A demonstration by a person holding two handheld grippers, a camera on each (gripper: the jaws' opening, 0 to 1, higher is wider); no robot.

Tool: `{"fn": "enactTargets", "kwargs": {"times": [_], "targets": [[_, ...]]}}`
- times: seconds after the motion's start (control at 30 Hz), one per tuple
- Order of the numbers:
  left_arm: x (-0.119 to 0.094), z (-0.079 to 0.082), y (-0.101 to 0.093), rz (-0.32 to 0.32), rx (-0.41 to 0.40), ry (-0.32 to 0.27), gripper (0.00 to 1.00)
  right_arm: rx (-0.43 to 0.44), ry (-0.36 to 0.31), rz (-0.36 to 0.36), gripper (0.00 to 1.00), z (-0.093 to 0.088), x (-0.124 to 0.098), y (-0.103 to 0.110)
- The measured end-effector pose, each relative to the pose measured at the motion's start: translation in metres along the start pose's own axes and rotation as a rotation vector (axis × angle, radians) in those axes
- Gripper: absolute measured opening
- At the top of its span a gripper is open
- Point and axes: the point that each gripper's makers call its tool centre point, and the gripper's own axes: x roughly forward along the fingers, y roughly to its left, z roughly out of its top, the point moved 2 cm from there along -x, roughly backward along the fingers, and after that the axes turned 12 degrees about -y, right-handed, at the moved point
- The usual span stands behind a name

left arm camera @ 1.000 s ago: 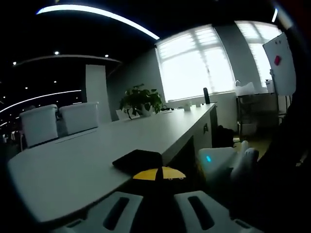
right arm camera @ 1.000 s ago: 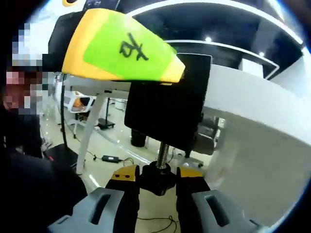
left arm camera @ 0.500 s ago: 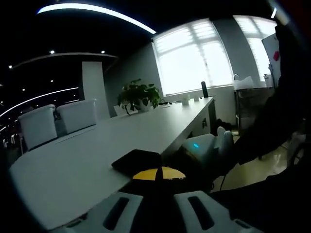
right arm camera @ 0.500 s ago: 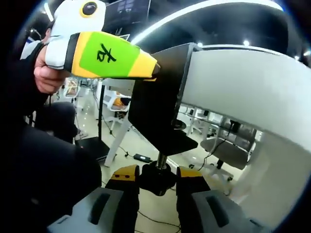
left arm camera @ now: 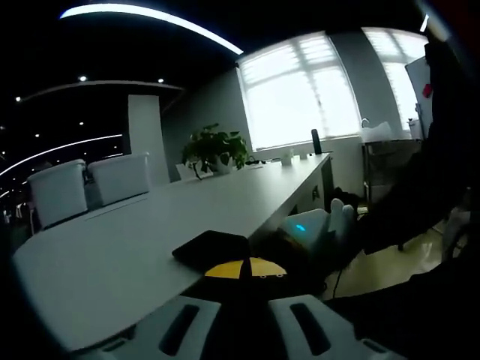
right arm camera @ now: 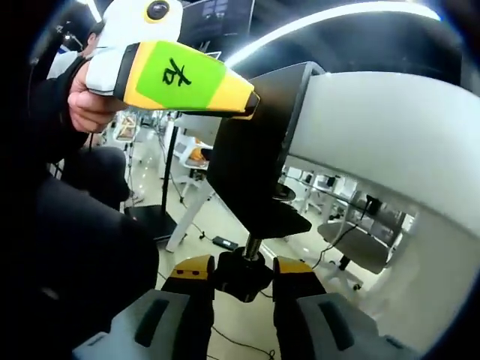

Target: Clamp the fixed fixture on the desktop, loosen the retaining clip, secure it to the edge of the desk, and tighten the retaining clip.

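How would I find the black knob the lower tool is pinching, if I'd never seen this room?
Start at the white desk and find the black clamp bracket hooked over its edge. A threaded screw hangs beneath it, ending in the black knob, pinched between the right gripper's yellow-tipped jaws.

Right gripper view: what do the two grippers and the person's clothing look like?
The right gripper has pale grey fingers with dark slots and yellow tips. The left gripper has a white body, yellow-and-green casing with a black handwritten mark. The sleeve is dark.
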Motion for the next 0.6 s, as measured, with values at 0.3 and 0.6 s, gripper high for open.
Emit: {"fn": "enactTargets", "kwargs": {"times": [0.3,0.6], "targets": [[-0.002,0.000,0.001,-0.008,-0.027,-0.030,0.01,0.106,0.060,-0.272,0.38,-0.004,-0.019,-0.007],[-0.003,0.000,0.000,-0.044,-0.043,-0.048,0.01,0.190,0.102,-0.660,0.65,-0.011,-0.027,-0.003]]}}
